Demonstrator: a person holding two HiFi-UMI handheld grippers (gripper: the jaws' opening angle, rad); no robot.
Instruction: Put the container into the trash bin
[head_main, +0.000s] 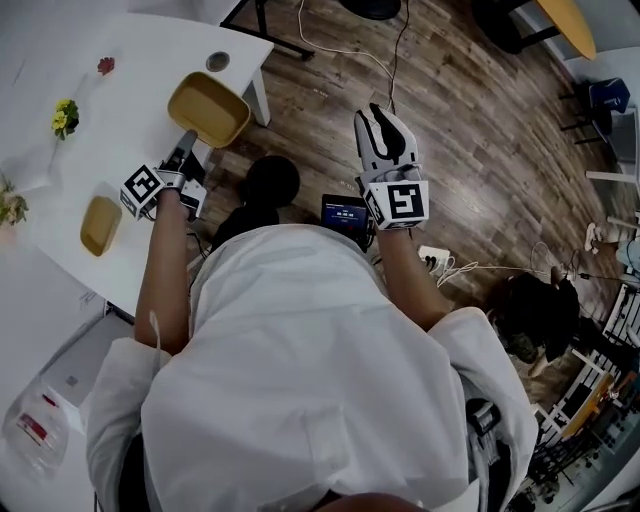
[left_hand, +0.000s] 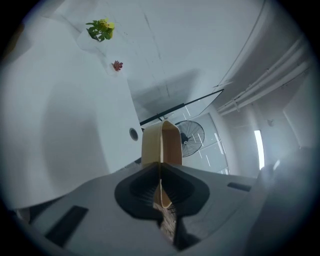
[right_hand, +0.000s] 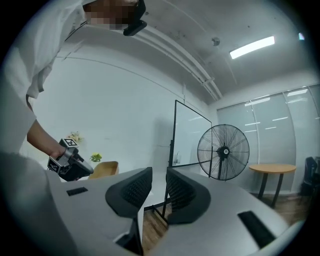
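1. Head view, far left: the white table (head_main: 130, 50) carries yellow flowers (head_main: 64, 116), a small red bit (head_main: 106, 66) and a smaller yellow dish (head_main: 100, 225) near its front edge.
2. Next right, the left gripper (head_main: 186, 142) points away across the table, with its marker cube toward the person. Its jaws are pressed together on the near rim of the container (head_main: 208, 108).
3. The container is a mustard-yellow, shallow tub. It is a rounded rectangle with thin walls, empty, open side up. It sits over the table's corner, near a round grey grommet (head_main: 217, 61). Can't tell whether it touches the tabletop.
4. The left gripper view shows the same tub edge-on. The thin wall is pinched between the black pads and the rest juts straight out ahead. The table is at left and a standing fan (left_hand: 191, 138) is behind.
5. On the floor between the arms are a dark round object (head_main: 270, 183) that I can't identify and a small lit screen (head_main: 345, 212).
6. The right gripper (head_main: 382, 120) is over the wood floor (head_main: 470, 130), well apart from the tub. Its jaws are spread with nothing between them.
7. The right gripper view confirms a clear gap between the pads. Behind, left to right, are the other gripper with the tub, a glass panel on a stand (right_hand: 192, 135), the fan and a round wooden table (right_hand: 272, 169).
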